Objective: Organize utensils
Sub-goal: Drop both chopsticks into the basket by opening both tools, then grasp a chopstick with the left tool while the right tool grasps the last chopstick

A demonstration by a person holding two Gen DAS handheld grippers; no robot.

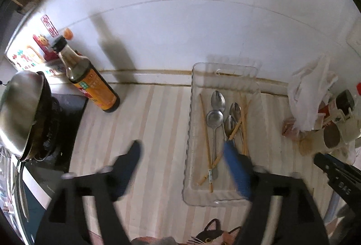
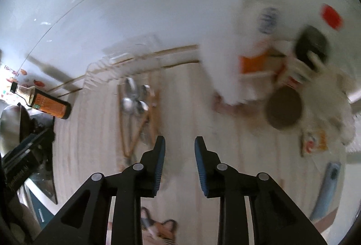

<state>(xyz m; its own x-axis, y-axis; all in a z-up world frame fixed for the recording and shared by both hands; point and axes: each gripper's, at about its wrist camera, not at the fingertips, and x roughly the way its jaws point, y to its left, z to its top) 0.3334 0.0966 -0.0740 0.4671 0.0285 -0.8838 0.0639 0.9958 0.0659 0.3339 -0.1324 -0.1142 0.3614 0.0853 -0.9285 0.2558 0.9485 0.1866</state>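
A: Utensils, where do they lie?
B: Spoons (image 1: 218, 109) and chopsticks (image 1: 206, 125) lie together inside the clear tray (image 1: 225, 71), which sits on the striped tabletop (image 1: 146, 132). The tray is ahead of the left gripper (image 1: 181, 145), and its near end lies under the blue finger (image 1: 235, 168).

A: How do those fingers stand?
B: Spread wide, nothing between them. One finger tip hangs over bare tabletop beside the tray, the other over the spoon handles.

A: And the right gripper (image 2: 179, 143)?
B: Its fingers (image 2: 159, 166) stand partly apart, with nothing between them. In the blurred right wrist view they hang over the tabletop, with the tray and its spoons ahead and to the left of the tips.

A: Anything else near?
B: A dark sauce bottle (image 1: 90, 84) with an orange label stands well left of the left fingers, next to a pan (image 1: 20, 109) on a stove. Far right of them, a white plastic bag (image 1: 311, 91) and some cups (image 1: 331, 136) crowd the tabletop. A cat picture (image 1: 214, 234) shows at the near edge between the fingers.
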